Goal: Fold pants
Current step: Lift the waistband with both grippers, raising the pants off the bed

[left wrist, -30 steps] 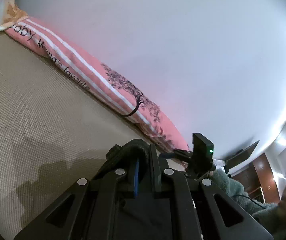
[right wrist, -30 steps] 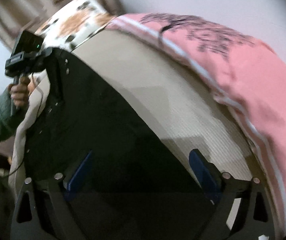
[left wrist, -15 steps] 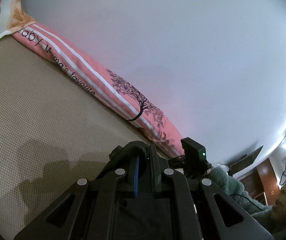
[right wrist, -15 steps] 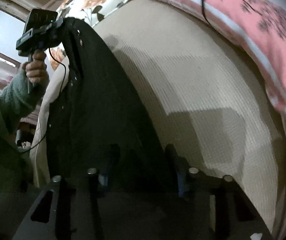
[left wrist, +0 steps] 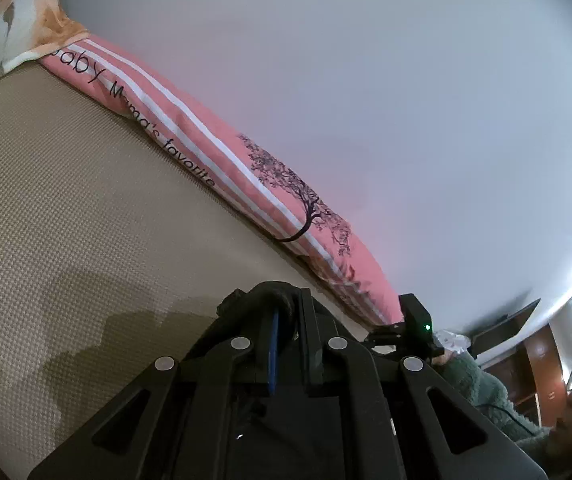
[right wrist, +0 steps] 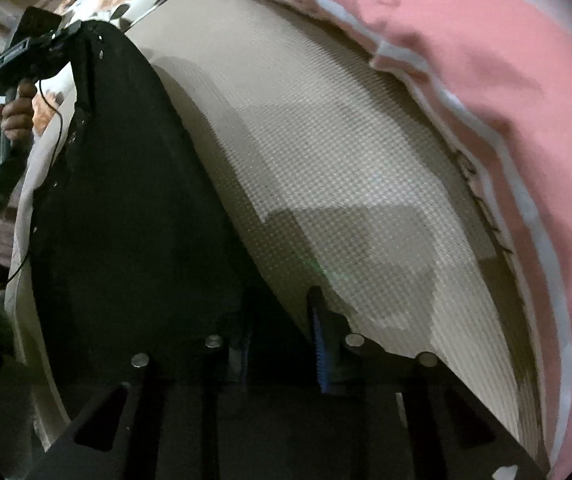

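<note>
Black pants (right wrist: 134,208) pinched in both claws, above beige mattress (right wrist: 345,184)

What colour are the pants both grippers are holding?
Black; the pants show best in the right wrist view, stretched over the beige bed.

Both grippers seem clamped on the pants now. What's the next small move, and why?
Probably carry both ends across together and lay the pants down on the mat. The left gripper pinches a bunched edge, the right gripper is shut on the other end, and the cloth hangs stretched between them.
</note>
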